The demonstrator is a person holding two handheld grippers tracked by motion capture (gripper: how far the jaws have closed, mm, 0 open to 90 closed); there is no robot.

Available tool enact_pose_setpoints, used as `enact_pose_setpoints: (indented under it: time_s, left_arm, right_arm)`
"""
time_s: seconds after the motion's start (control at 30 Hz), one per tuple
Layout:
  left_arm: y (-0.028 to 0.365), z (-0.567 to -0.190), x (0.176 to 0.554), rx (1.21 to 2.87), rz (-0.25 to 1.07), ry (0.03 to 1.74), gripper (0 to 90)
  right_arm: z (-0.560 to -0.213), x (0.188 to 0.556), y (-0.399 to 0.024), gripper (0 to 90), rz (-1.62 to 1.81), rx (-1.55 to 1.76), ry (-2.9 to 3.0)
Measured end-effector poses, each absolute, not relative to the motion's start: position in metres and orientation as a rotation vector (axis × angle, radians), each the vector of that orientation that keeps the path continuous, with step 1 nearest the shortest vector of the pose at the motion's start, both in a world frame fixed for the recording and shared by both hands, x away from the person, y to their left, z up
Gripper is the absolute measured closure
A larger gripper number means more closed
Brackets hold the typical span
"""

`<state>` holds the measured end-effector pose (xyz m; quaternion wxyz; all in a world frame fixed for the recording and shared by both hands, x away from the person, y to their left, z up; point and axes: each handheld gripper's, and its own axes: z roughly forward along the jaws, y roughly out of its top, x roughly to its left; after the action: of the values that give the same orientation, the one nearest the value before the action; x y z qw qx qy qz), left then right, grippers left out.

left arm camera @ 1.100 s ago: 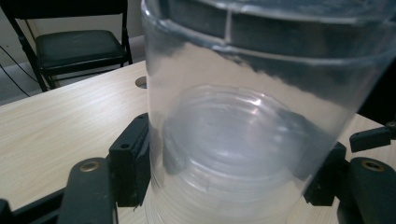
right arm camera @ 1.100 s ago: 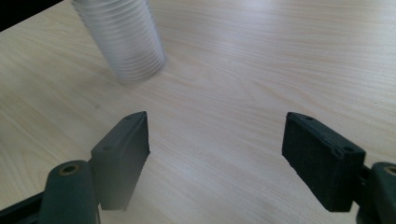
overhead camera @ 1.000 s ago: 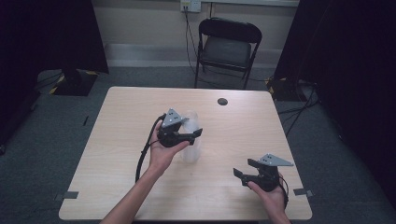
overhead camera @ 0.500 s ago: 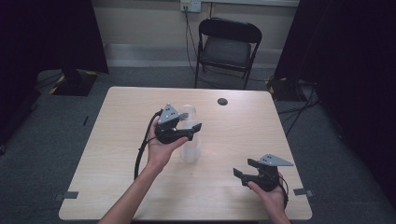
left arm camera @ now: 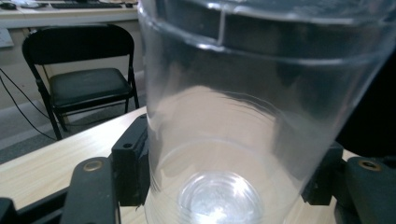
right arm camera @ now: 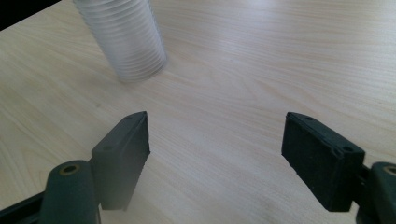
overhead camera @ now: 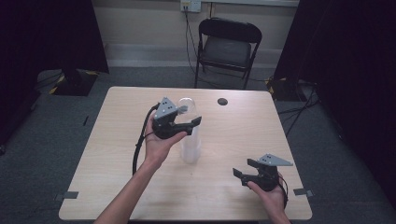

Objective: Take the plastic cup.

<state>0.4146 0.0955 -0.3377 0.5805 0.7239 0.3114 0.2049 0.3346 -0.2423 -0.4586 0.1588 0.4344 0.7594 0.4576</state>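
From the high view, the left hand-held gripper (overhead camera: 194, 125) is up over the middle of the bench (overhead camera: 116, 154), clamped on the top cup (overhead camera: 186, 105) of a tall stack of clear plastic cups (overhead camera: 190, 147). The stack stands upright on the wood, and the gripped cup sits at its upper end; whether it has parted from the cups below cannot be told from up here. The jaws have just been closing, with the cup between them. A black cable (overhead camera: 138, 149) loops down from that gripper beside the wrist. Over at the near right corner, the right hand-held gripper (overhead camera: 242, 171) rests low by the bench edge, jaws spread, well apart from the stack. A small dark round thing (overhead camera: 222, 101) lies at the far side of the bench, and a black folding chair (overhead camera: 227, 46) stands beyond it.

On to the left gripper view: the clear cup (left arm camera: 243, 116) looms right up close, both black pads pressing its walls from either side. Its ribbed bottom glints down low, with the chair (left arm camera: 84, 79) behind at the left.

Now the right gripper view: the two black jaws stand wide apart with bare wood between them, nothing held. The ribbed stack (right arm camera: 123, 39) stands on the bench (right arm camera: 261, 60) ahead, up and to the left.
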Motion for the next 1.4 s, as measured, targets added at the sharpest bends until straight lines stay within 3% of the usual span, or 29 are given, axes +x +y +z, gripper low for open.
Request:
enact_pose_setpoints:
  time_s: [0.7,1.4]
  left_arm:
    - [0.120,-0.320,0.404,1.640,0.509,0.725,33.4]
    - [0.171,-0.345,0.379,1.640,0.511,0.865,33.5]
  right_arm:
    - [-0.459,0.334,-0.242,23.2,1.298,1.239,2.176]
    - [-0.458,0.332,-0.236,26.0,1.283,1.203,2.188]
